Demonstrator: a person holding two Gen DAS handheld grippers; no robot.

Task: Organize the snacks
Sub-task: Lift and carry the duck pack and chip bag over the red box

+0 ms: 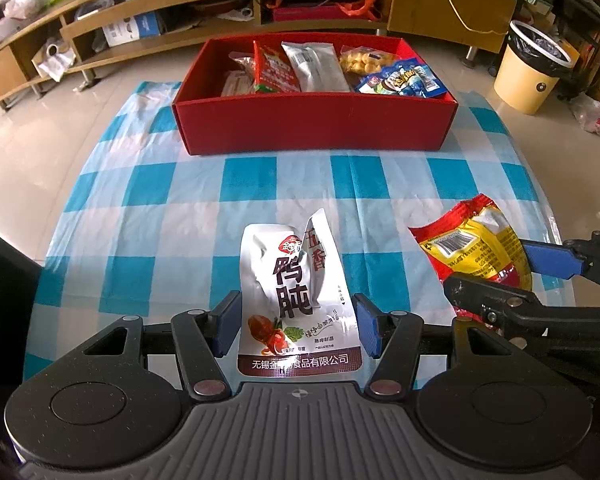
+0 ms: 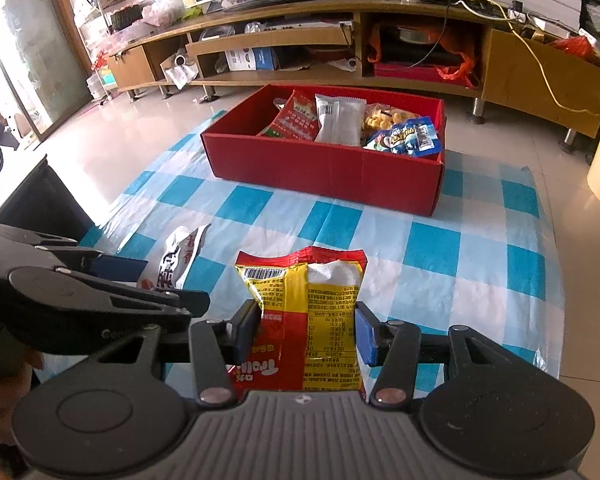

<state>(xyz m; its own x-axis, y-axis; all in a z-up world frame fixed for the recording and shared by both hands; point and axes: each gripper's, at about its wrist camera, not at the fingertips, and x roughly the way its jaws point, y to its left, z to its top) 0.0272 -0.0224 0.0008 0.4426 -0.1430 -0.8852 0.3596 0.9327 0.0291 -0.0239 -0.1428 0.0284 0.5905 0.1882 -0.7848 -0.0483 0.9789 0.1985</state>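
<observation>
My left gripper (image 1: 298,326) is shut on a white snack pouch (image 1: 296,284) with dark Chinese lettering, its blue pads pressing both sides, just above the blue-and-white checked cloth (image 1: 180,184). My right gripper (image 2: 306,330) is shut on a red-and-yellow snack bag (image 2: 308,300), held upright with its back label showing. That bag (image 1: 472,248) and the right gripper's fingers (image 1: 552,260) also appear at the right of the left wrist view. The white pouch (image 2: 182,256) shows at the left in the right wrist view. A red box (image 1: 316,124) (image 2: 328,168) stands ahead, holding several snack packs.
The cloth lies on a pale tiled floor (image 1: 28,152). A long wooden TV cabinet (image 2: 340,40) with cluttered shelves runs behind the box. A yellow waste bin (image 1: 532,76) stands at the right, a white plastic bag (image 1: 592,116) beside it. A dark object (image 2: 32,196) sits at the left.
</observation>
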